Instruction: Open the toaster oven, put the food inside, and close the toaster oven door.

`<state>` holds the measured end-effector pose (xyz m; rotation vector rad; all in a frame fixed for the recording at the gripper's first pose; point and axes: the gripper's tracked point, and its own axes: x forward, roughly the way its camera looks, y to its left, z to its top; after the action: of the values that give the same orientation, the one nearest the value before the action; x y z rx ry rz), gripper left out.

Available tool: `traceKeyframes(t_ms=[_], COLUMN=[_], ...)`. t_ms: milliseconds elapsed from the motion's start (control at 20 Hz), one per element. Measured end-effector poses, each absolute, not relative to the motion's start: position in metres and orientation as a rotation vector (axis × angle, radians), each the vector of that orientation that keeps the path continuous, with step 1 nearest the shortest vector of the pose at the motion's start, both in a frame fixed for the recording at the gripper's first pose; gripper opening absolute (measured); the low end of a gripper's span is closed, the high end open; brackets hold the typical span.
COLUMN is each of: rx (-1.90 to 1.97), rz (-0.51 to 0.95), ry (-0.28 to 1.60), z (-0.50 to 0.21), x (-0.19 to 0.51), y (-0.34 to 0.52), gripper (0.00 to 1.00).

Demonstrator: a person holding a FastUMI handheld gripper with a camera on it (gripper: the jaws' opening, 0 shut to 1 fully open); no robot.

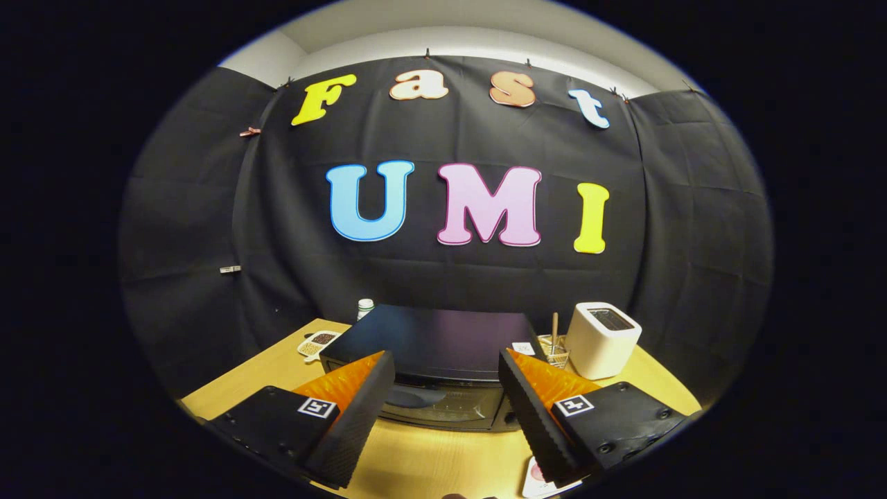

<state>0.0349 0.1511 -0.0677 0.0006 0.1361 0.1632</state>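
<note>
1. Gripper view, the claw (443, 388): it is released and holds nothing. Its two fingers (360, 409) stand well apart, ribbed pads facing each other across bare counter (429, 457), and neither pad touches anything.

2. Gripper view, the task's thing: the toaster oven (433, 343) sits on the counter straight ahead of the fingers, just beyond their tips and centred in the gap between them. Its dark flat top faces up towards the camera. Its front door (443, 409) faces the claw, is shut, and shows low between the two fingers.

3. Gripper view, the axis that matters: the oven's long side runs crosswise to the fingers, so the door's upper edge lies across the line of approach. The claw sits above the oven top, looking down on it. By my reading the next move is forward and down to the top of the door; I cannot make out a handle clearly.

4. Gripper view, the food: a white packet or plate (544, 482) with something pink on it lies on the counter under the right finger. Whether this is the food I cannot tell.

5. Gripper view, neighbours: a white toaster (603, 339) stands right of the oven and clear of the approach, with a small basket (554, 350) between them, a tray of grains (317, 342) and a small bottle (365, 307) at its left.

6. Judgement: the task is barely begun.
</note>
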Motion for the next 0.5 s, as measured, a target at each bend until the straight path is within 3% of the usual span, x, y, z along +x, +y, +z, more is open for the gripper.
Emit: traceKeyframes(t_ms=[500], rx=[0.004], rz=[0.079], ry=[0.251], z=[-0.142], x=[0.088], y=[0.177], gripper=[0.98])
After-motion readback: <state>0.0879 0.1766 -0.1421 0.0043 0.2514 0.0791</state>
